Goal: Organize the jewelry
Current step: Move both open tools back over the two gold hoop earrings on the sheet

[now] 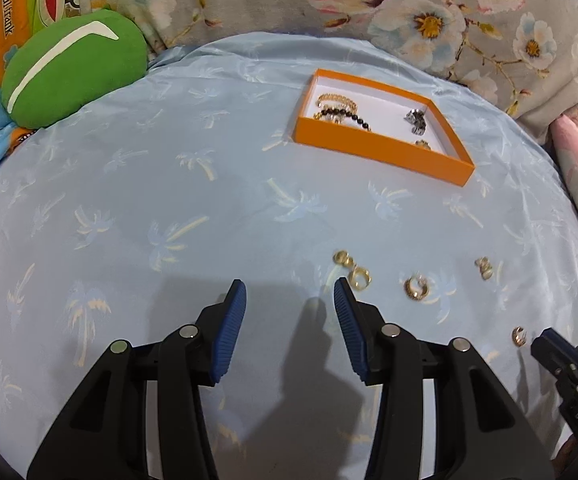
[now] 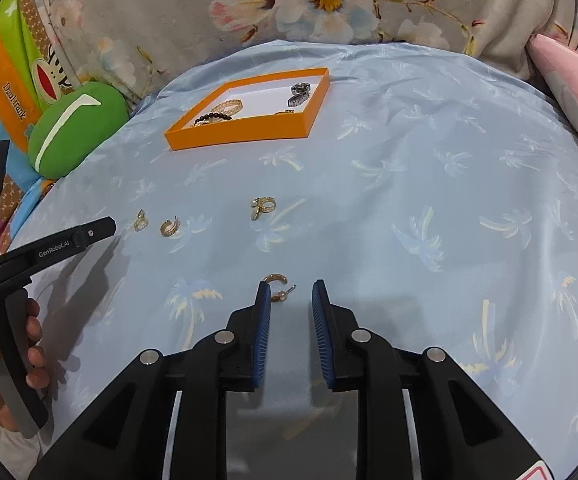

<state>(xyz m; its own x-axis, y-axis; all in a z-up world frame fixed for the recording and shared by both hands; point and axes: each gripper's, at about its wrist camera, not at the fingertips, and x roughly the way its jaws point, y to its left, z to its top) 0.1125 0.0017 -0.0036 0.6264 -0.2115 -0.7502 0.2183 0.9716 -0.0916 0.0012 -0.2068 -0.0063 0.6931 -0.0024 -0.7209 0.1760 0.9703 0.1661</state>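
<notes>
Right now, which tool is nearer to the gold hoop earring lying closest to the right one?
Right. The right tool has the gold hoop earring at its fingertips, partly between them; the left tool is farther off to the left.

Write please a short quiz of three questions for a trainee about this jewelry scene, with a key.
1. True or false: the orange box is empty.
2. Which gripper has a gold earring lying right at its fingers: A left, B right?
3. Fill in: both grippers are ____ (open/shut).

Key: 1 false, it holds bracelets and other pieces. 2 B. 3 open.
</notes>
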